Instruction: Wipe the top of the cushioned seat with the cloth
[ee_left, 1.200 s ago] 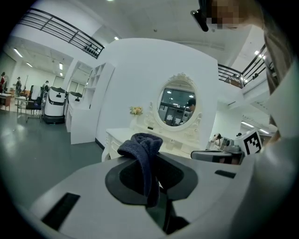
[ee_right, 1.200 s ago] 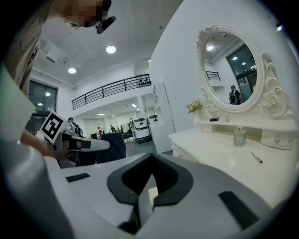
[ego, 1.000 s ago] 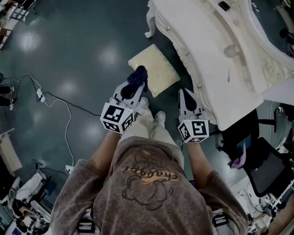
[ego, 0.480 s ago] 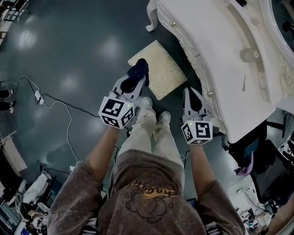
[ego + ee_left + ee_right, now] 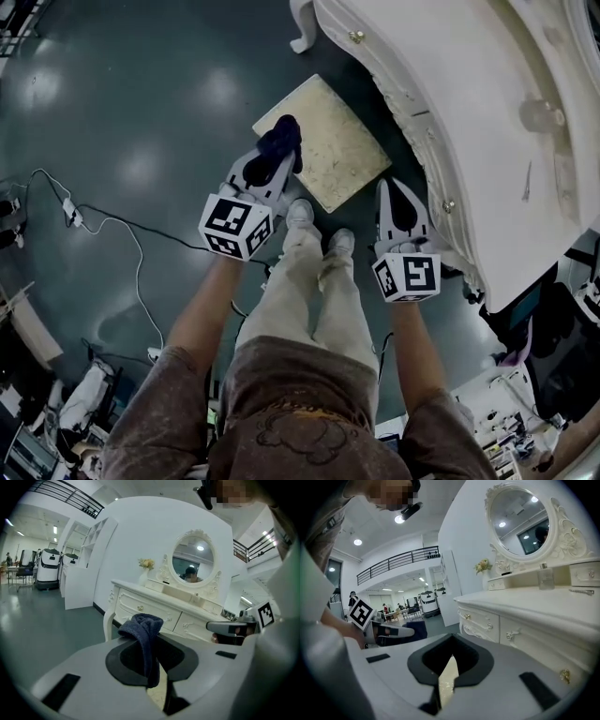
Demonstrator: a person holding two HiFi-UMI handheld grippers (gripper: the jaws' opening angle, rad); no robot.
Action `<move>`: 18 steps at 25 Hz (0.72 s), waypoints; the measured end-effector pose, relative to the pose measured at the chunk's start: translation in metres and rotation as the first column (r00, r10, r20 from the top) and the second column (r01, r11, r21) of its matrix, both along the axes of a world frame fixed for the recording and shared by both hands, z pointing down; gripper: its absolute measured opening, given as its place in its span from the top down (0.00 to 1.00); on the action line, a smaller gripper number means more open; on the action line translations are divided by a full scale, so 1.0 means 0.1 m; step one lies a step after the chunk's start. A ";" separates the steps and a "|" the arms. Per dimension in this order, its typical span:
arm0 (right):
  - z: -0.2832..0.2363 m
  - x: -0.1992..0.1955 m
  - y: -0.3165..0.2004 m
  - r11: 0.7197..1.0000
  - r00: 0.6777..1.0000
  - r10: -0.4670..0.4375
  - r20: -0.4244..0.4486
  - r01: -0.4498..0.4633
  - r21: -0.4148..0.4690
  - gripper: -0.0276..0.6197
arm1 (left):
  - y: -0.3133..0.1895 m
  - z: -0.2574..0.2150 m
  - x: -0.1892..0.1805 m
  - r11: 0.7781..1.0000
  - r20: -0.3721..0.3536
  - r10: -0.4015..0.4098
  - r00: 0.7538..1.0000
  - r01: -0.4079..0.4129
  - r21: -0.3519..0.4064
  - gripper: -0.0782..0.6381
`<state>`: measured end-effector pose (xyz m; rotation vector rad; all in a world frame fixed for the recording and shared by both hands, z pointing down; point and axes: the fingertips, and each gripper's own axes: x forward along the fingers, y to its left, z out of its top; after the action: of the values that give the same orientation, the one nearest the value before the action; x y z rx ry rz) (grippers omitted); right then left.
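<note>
The cushioned seat (image 5: pixel 323 141) is a cream square stool top on the floor, just ahead of the person's feet. A dark blue cloth (image 5: pixel 279 141) is bunched up, and my left gripper (image 5: pixel 274 161) is shut on it, hanging over the seat's left edge. In the left gripper view the cloth (image 5: pixel 143 634) drapes over the closed jaws, with a sliver of the seat (image 5: pixel 154 698) below. My right gripper (image 5: pixel 394 192) is held to the right of the seat, shut and holding nothing. Through its narrow slit the seat (image 5: pixel 447 681) shows.
A white ornate dressing table (image 5: pixel 487 112) with a round mirror (image 5: pixel 193 560) stands close on the right, one curved leg (image 5: pixel 302 37) beyond the seat. The person's shoes (image 5: pixel 319 230) are just short of the seat. A cable and power strip (image 5: pixel 70 211) lie on the dark floor at left.
The seat now lies nearer to both grippers and shows larger in the head view. The left gripper, still holding the cloth, has come over the seat's left edge.
</note>
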<state>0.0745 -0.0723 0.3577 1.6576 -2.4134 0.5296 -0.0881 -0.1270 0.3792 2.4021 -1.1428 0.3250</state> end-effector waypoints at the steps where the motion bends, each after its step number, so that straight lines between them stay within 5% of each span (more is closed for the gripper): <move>1: 0.04 0.00 -0.02 1.000 1.000 0.003 0.004 -0.003 0.000 0.96 | -0.05 0.10 -0.01 1.000 0.008 0.000 1.000 0.000 -0.006 0.81; 11: 0.40 -0.05 -0.12 0.999 1.000 0.004 0.015 -0.004 -0.036 0.96 | -0.74 1.17 -0.14 1.000 0.146 0.014 0.989 -0.010 -0.027 0.81; 18: 0.57 -0.02 -0.17 0.998 1.000 0.000 0.010 0.001 -0.068 0.96 | -1.30 1.70 0.02 0.995 0.274 0.098 0.957 -0.089 -0.048 0.81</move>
<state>0.0722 -0.0893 0.4150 1.6308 -2.3743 0.6140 -0.0864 -0.2573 0.5494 2.4387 -1.1291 0.7260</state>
